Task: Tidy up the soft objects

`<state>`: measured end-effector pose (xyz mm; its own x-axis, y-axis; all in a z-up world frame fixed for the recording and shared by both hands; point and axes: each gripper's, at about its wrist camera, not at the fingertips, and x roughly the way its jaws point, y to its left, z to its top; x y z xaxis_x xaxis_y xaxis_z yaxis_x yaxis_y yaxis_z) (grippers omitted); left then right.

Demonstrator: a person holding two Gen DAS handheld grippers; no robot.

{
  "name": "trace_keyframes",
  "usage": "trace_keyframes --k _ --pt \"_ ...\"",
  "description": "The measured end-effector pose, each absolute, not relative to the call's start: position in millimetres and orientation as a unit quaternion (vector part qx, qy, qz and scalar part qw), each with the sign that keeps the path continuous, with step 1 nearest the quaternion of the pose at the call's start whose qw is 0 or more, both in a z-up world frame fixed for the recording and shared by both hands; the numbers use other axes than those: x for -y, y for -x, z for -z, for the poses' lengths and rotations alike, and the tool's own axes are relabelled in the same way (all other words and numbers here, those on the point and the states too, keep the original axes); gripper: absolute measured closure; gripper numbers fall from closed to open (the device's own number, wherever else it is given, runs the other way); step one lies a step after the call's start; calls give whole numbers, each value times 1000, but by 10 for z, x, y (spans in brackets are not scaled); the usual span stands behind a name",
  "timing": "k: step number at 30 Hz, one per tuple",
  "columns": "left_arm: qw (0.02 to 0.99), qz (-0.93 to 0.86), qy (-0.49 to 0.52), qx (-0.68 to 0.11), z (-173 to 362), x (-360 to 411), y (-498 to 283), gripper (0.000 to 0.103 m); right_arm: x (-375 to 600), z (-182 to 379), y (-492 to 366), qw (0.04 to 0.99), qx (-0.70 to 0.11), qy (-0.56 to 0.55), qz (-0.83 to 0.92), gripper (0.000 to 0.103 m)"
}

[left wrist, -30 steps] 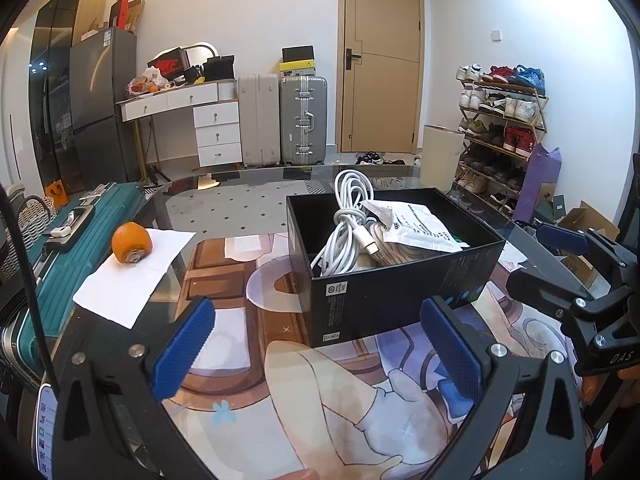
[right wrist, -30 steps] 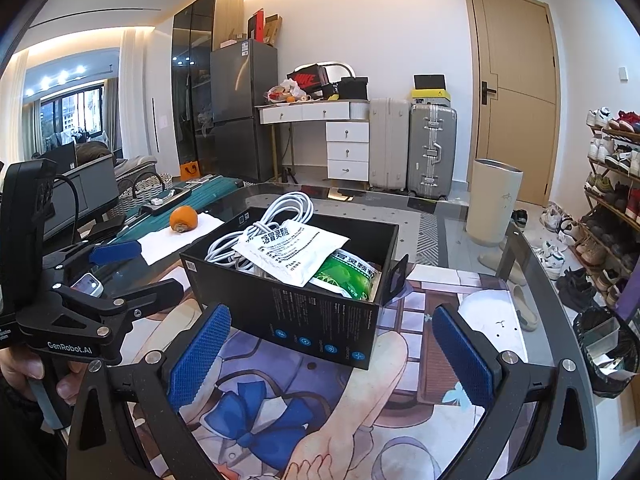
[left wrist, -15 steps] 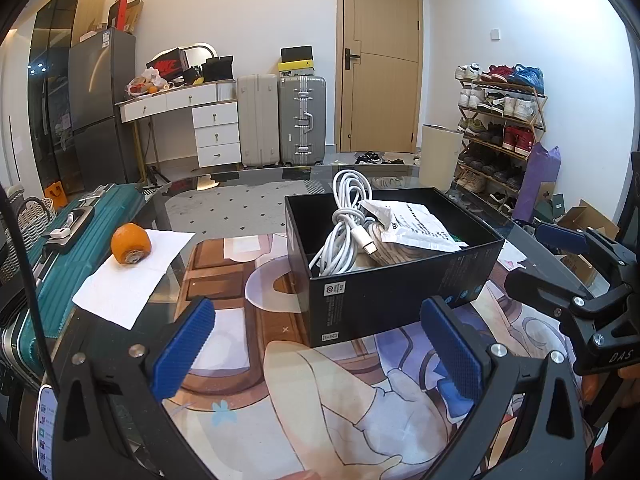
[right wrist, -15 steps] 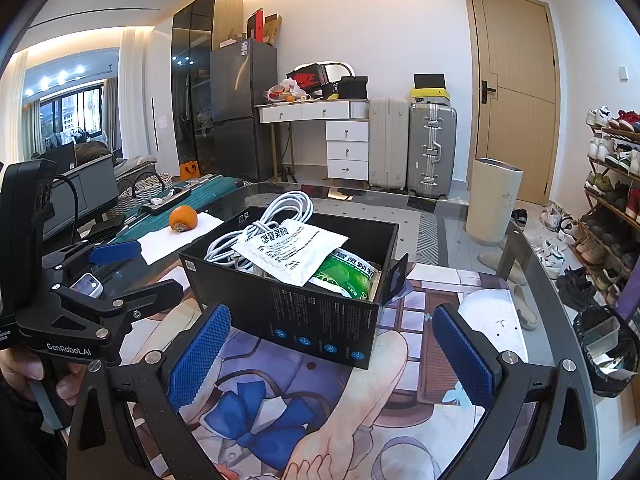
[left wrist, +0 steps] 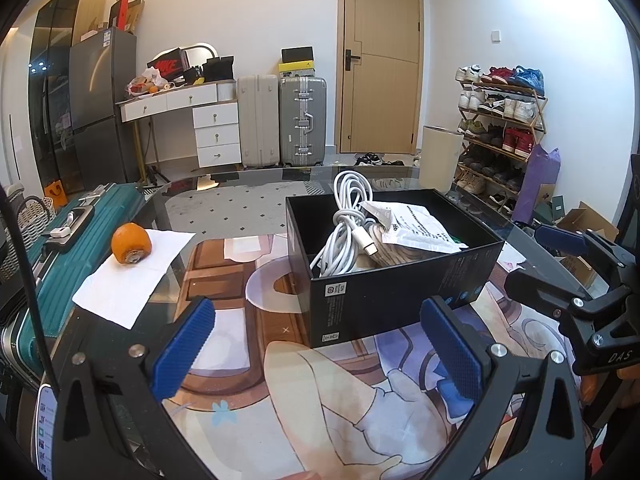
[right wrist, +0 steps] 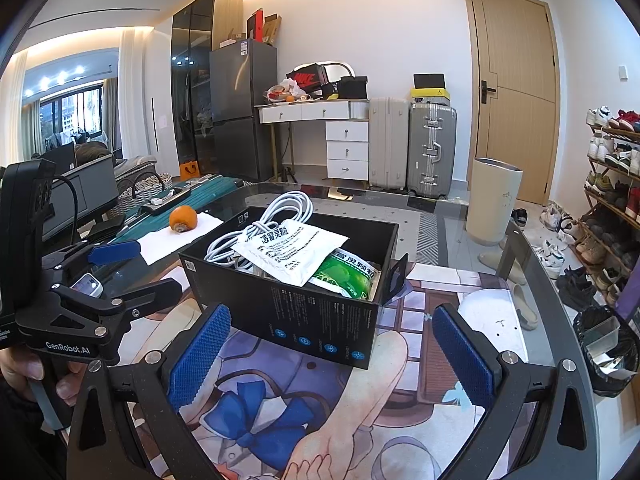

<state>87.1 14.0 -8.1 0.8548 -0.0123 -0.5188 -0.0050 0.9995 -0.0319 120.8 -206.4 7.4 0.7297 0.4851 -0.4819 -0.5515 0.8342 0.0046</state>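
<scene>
A black open box (left wrist: 404, 300) (right wrist: 320, 320) stands on the printed mat. Inside lie a coiled white cable (left wrist: 344, 232) (right wrist: 276, 216), a white sachet (left wrist: 416, 228) (right wrist: 288, 248) and a green sachet (right wrist: 348, 276). My left gripper (left wrist: 316, 352) is open and empty, just in front of the box's near corner. My right gripper (right wrist: 332, 360) is open and empty, in front of the box's long side. Each gripper shows in the other's view, the right one (left wrist: 576, 280) and the left one (right wrist: 116, 276).
An orange fruit (left wrist: 131, 244) (right wrist: 183, 218) sits on a white paper sheet (left wrist: 128, 276) at the table's left. A teal suitcase (left wrist: 60, 256) lies beside the glass table edge. A cream bin (right wrist: 494, 200), suitcases and a shoe rack (left wrist: 500, 120) stand beyond.
</scene>
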Motion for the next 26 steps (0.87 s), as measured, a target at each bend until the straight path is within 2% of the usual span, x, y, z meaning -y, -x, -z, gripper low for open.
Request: trace_keyframes --k 26 --pt "964 0 12 -266 48 -140 -849 0 2059 -59 -1231 927 -240 69 -280 1"
